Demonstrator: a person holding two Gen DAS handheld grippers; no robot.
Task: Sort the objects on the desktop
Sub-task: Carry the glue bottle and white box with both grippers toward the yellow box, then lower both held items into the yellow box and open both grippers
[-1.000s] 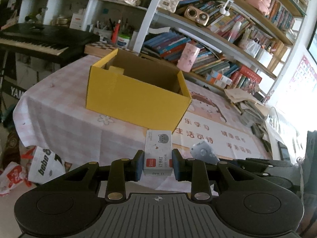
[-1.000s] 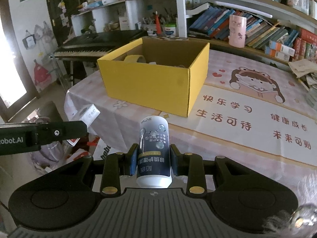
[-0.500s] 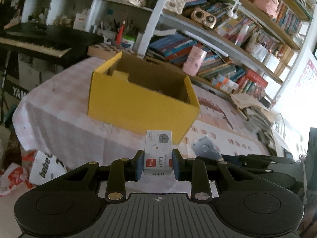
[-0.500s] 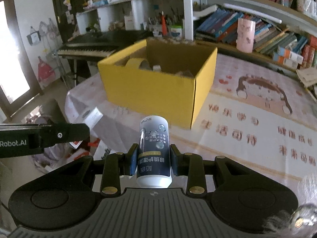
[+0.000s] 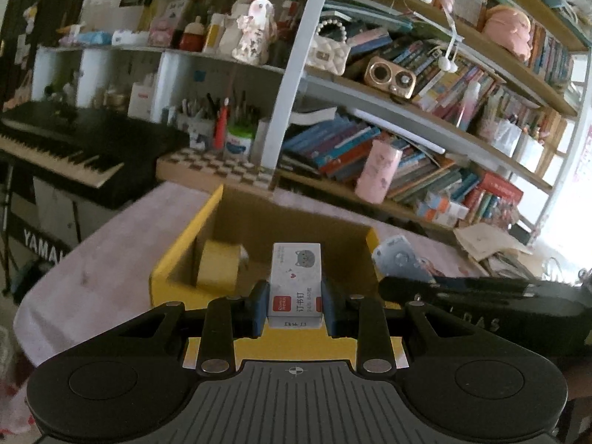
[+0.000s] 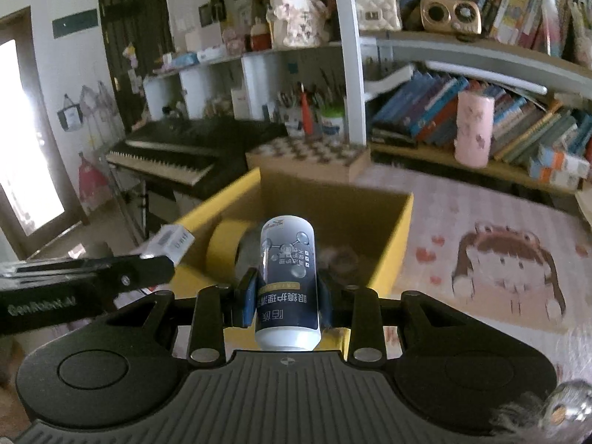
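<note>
My left gripper (image 5: pixel 295 305) is shut on a small white staple box (image 5: pixel 295 283) with a grey cat print, held over the near edge of the open yellow cardboard box (image 5: pixel 168 262). My right gripper (image 6: pixel 286 298) is shut on a white and dark-blue bottle (image 6: pixel 288 281), also over the yellow box (image 6: pixel 399 236). A yellow tape roll (image 5: pixel 217 266) lies inside the box; it also shows in the right wrist view (image 6: pixel 224 246). The other gripper shows at the right of the left view (image 5: pixel 481 310) and at the left of the right view (image 6: pixel 85 277).
The box sits on a pink checked tablecloth (image 6: pixel 481 229) with a cartoon girl print. Behind it stand a checkered wooden block (image 5: pixel 218 170), a pink cup (image 5: pixel 379 170), crowded bookshelves (image 5: pixel 425 118) and a black keyboard piano (image 5: pixel 63 144) at the left.
Both grippers have moved forward and up with their objects, from in front of the yellow box to above its near edge, so I now look down into it.
</note>
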